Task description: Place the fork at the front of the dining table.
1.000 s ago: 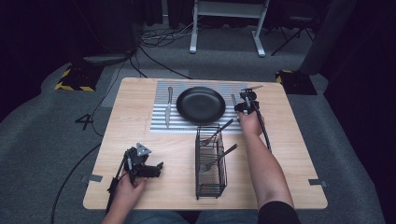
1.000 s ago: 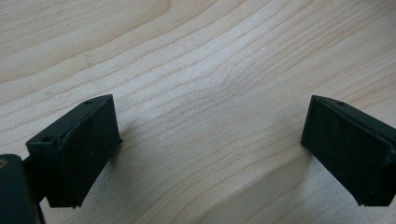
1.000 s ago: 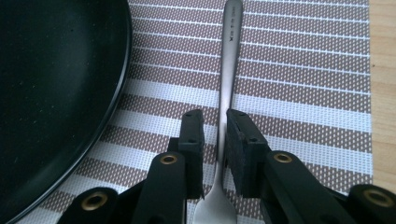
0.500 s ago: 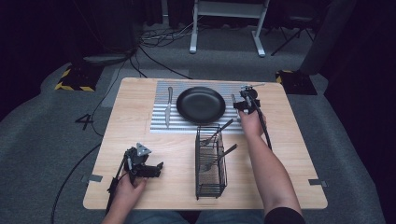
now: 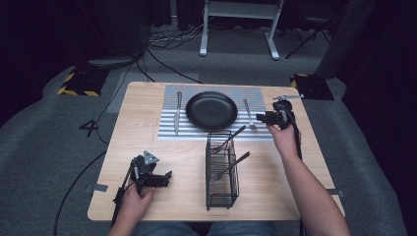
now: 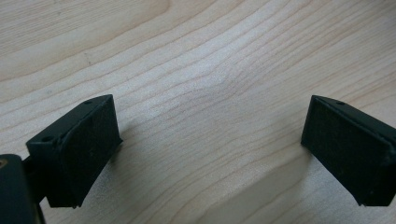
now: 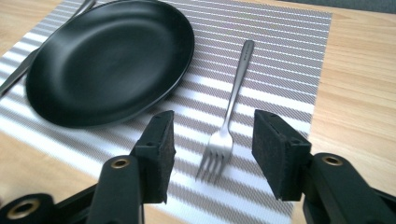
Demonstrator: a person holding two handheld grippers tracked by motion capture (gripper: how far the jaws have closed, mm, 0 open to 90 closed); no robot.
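Place setting on wooden worktop [image 5: 147,128], two hand-held grippers present.

Landmark: black plate [image 5: 211,110], centred on a grey striped placemat [image 5: 255,93]. Knife [image 5: 177,112] lies on the mat just left of the plate; fork [image 5: 249,113] lies on the mat just right of it, tines toward the person. Black wire basket [image 5: 222,172] stands nearer the person than the plate, holding dark-handled utensils [image 5: 233,164]. Right hand-held gripper [image 7: 212,140]: right of the plate, above the fork's tines, jaws apart, holding nothing. Left hand-held gripper [image 6: 210,140]: well left of and nearer than the plate, low over bare wood, jaws wide apart, empty.
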